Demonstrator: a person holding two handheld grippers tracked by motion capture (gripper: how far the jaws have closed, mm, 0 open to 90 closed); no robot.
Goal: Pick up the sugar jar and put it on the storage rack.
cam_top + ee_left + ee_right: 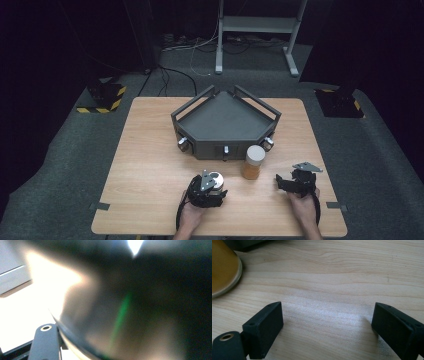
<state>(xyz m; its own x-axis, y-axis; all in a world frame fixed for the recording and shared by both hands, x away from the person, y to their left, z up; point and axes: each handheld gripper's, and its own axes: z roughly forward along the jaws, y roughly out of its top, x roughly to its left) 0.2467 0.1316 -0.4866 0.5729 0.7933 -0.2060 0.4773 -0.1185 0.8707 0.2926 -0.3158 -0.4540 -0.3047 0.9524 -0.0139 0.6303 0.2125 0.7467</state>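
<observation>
A small jar with a white lid (216,178) stands on the wooden table near its front edge, and my left gripper (214,188) is shut on it. In the left gripper view the jar (130,315) is a dark blur with a green streak, pressed against one black finger (45,342). An amber jar with a cream lid (253,162) stands upright just in front of the grey tray (225,120). My right gripper (283,182) rests low at the front right, open, with bare wood between its jaws (327,317). The amber jar's base (222,267) lies to its upper left.
The grey five-sided tray with raised rails sits at the middle back of the table and holds nothing. The table's front edge (220,234) runs just behind both hands. Dark carpet, cables and a metal stand (257,30) lie beyond the table.
</observation>
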